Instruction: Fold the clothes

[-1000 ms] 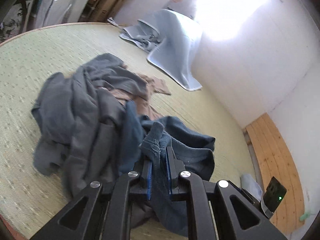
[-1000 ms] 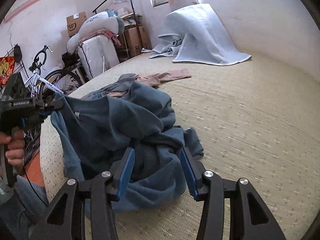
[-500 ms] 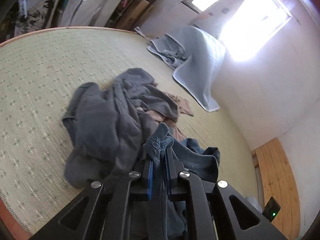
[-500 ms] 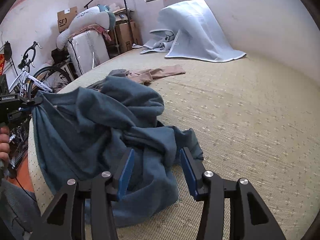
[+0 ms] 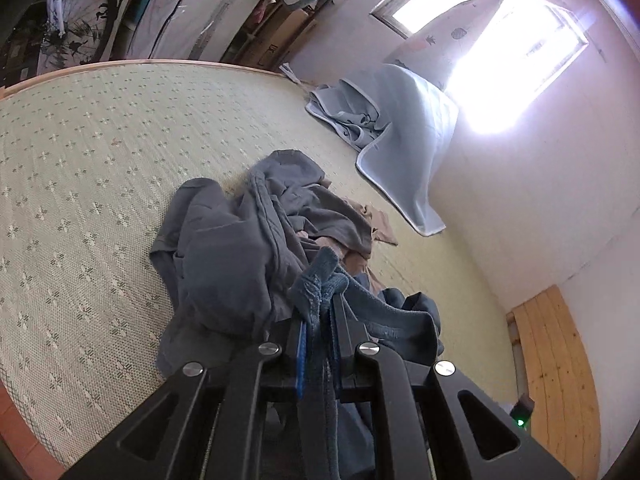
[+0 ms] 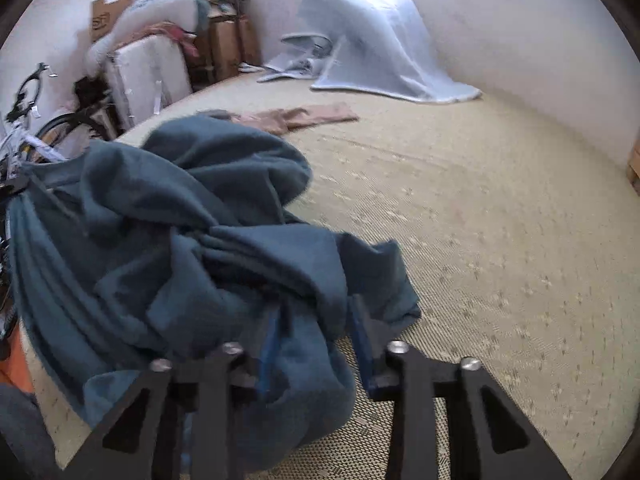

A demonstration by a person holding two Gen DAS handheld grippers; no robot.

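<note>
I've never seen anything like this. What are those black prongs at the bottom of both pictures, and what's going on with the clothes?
The prongs are two-finger grippers that a person holds, one in each hand, each with a wide-angle camera looking along its fingers. One picture comes from the left gripper, which is pinched shut on a bunched edge of the blue garment. The other comes from the right gripper, whose fingers are open around another part of the same garment, not yet pinching it. The clothes lie on a woven mat: a grey garment, a tan one, and a pale blue blanket draped against the wall.

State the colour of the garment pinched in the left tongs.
Teal blue garment; right wrist view shows it best.
</note>
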